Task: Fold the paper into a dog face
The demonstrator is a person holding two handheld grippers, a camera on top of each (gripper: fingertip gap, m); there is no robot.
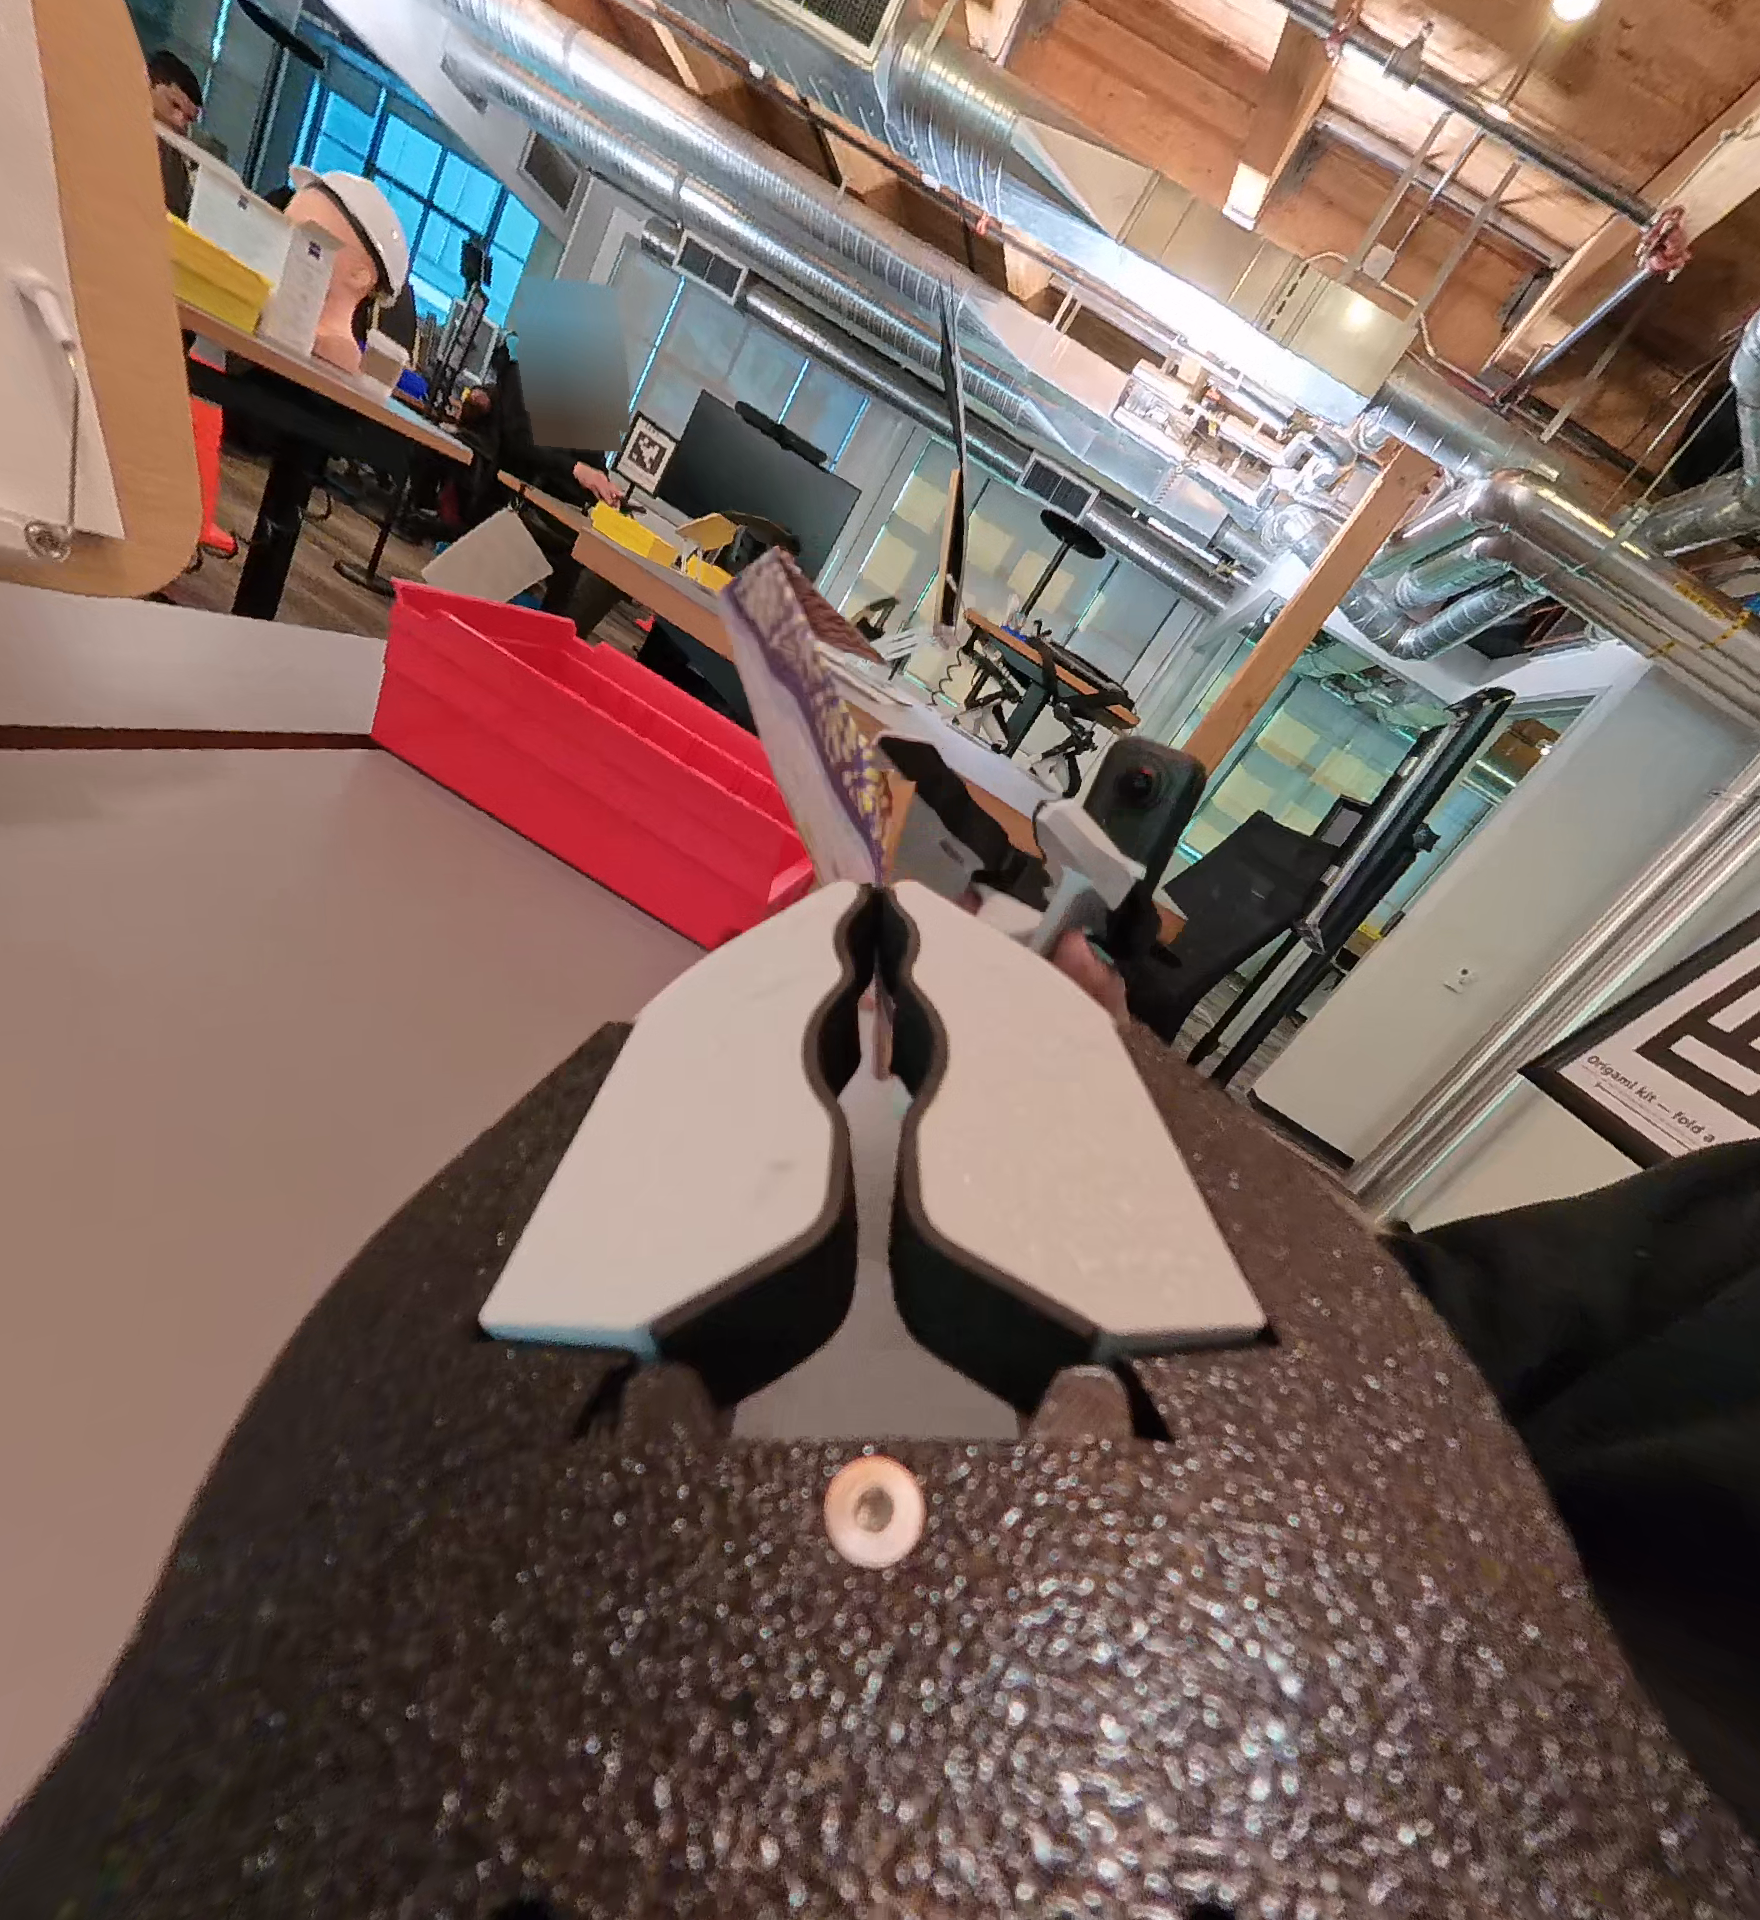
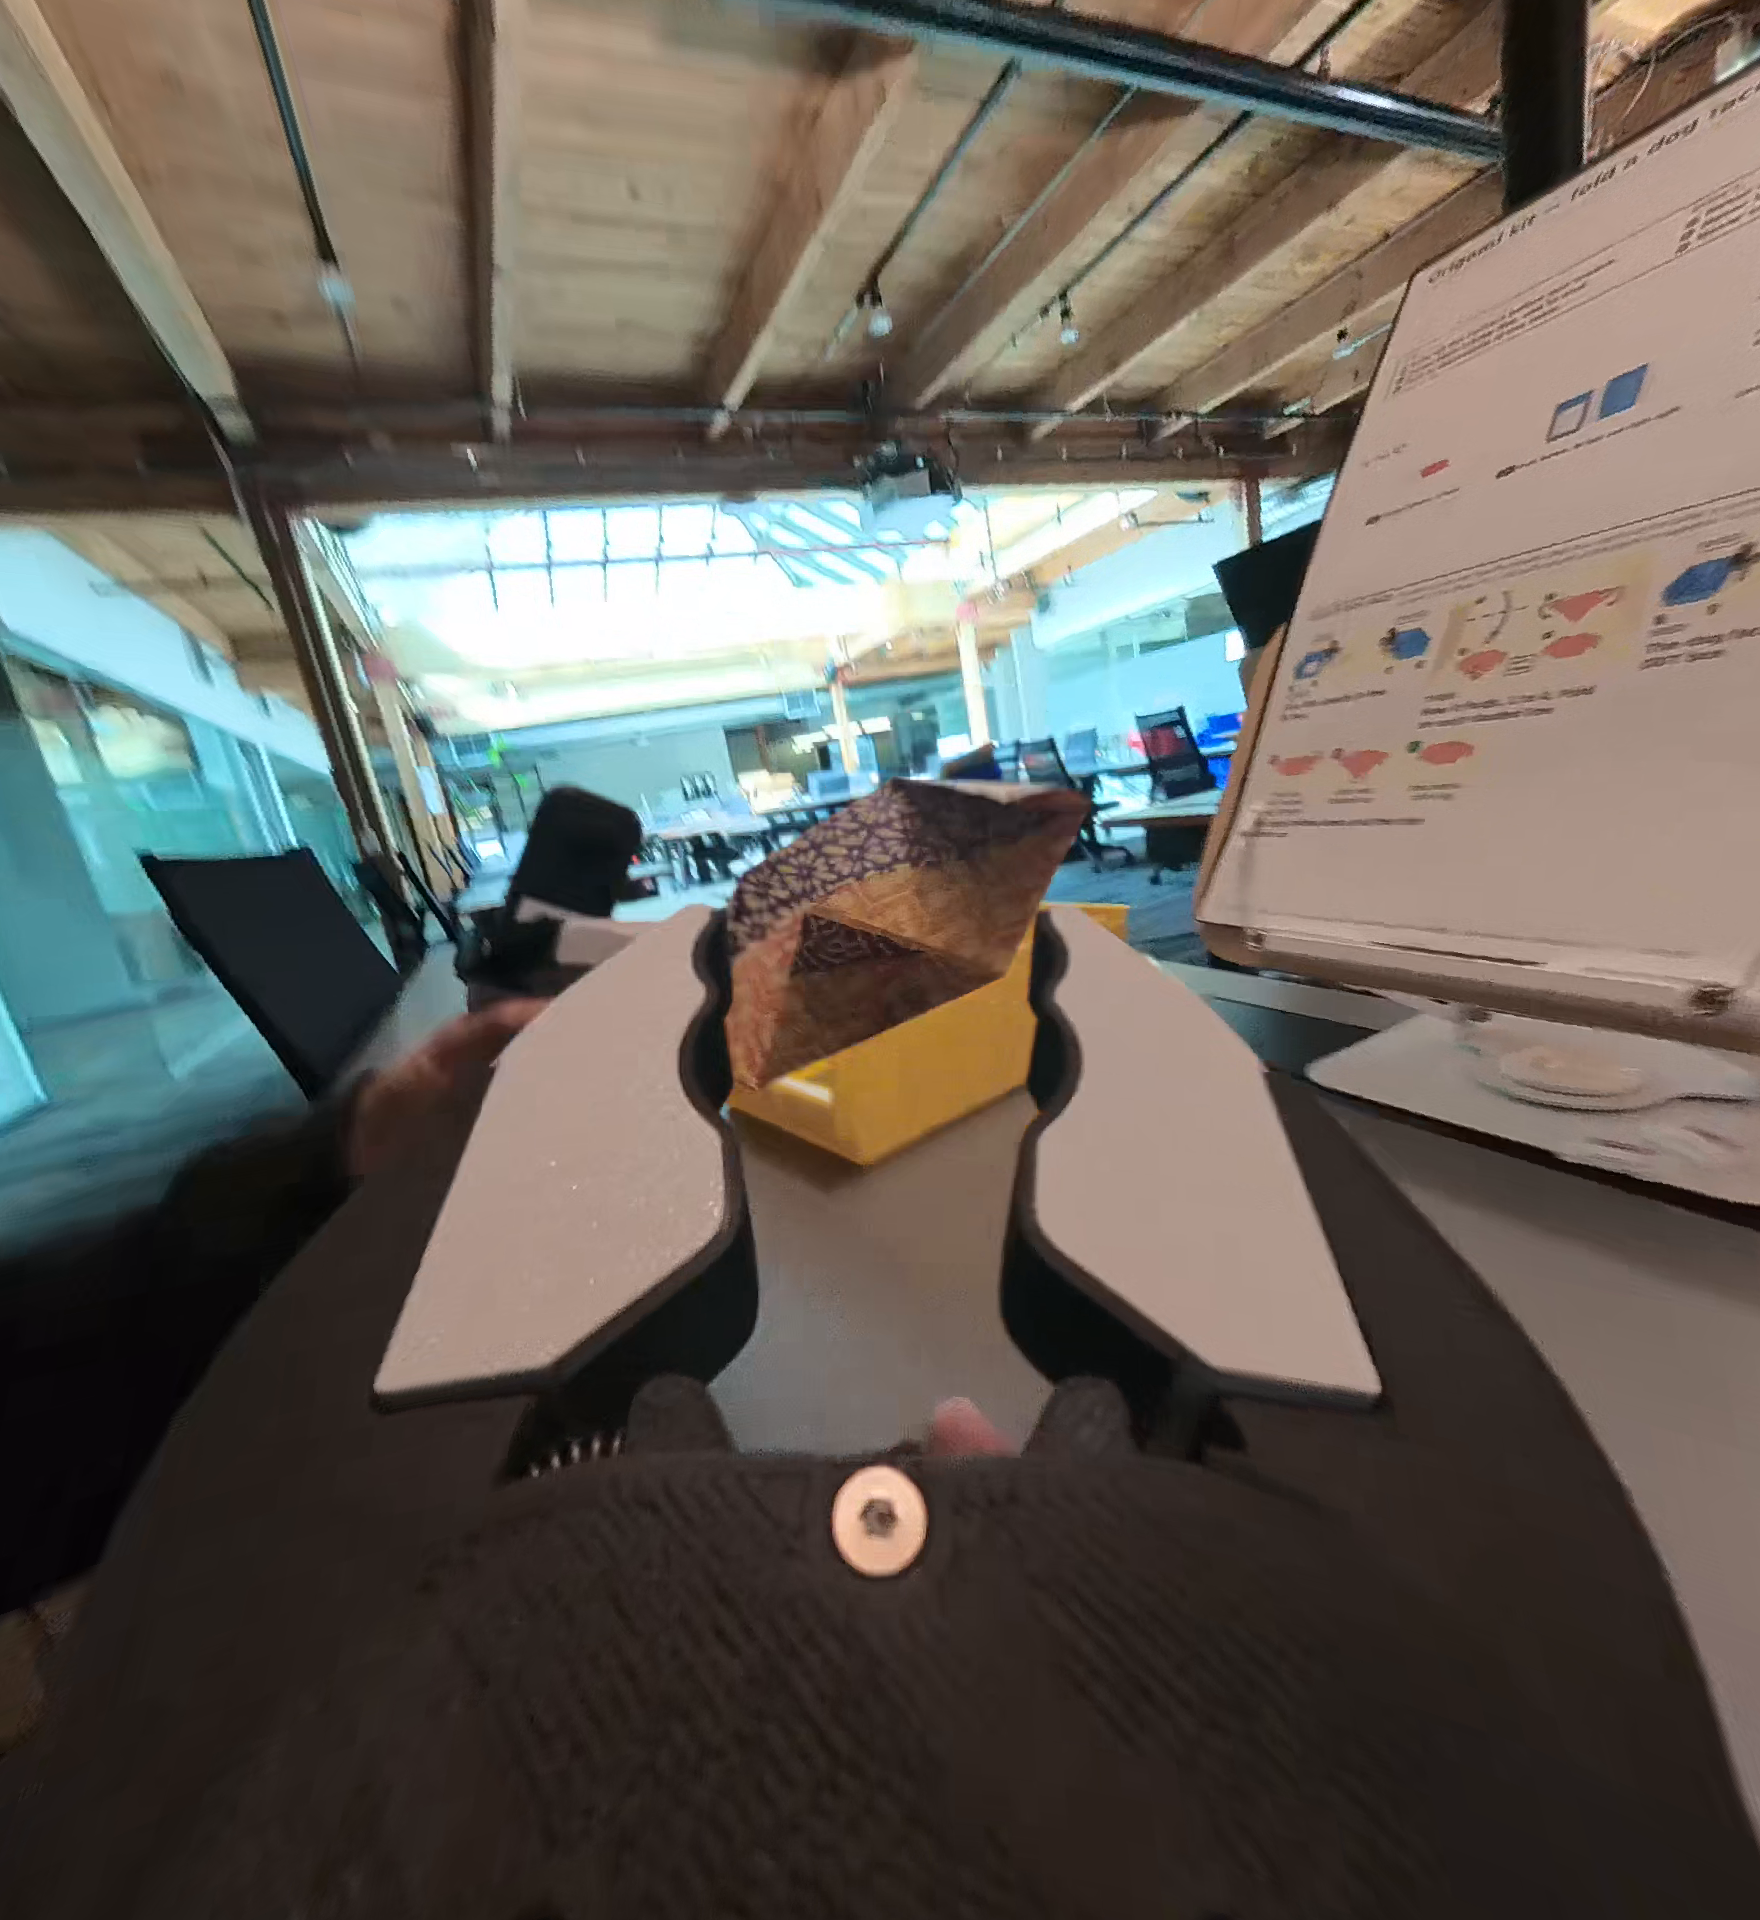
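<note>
- Left gripper: jaws together, clamped on the lower edge of the folded paper; the sheet stands up from the fingertips, raised clear of the grey table.
- Folded paper: patterned purple and gold, creased into several angled flaps. In the right wrist view the paper shows between the two grey fingers, in front of the yellow bin.
- Right gripper: jaws wide apart; a clear gap on the right-hand side of the paper, and whether the left-hand finger touches the sheet cannot be told. In the left wrist view the same gripper lies just beyond the paper, on its right.
- Red bin: on the table, to the left of the paper and behind it.
- Yellow bin: on the table, behind and below the paper.
- Instruction board: propped on a stand, to the right of the paper, past the yellow bin.
- Hand: blurred, left of the paper.
</note>
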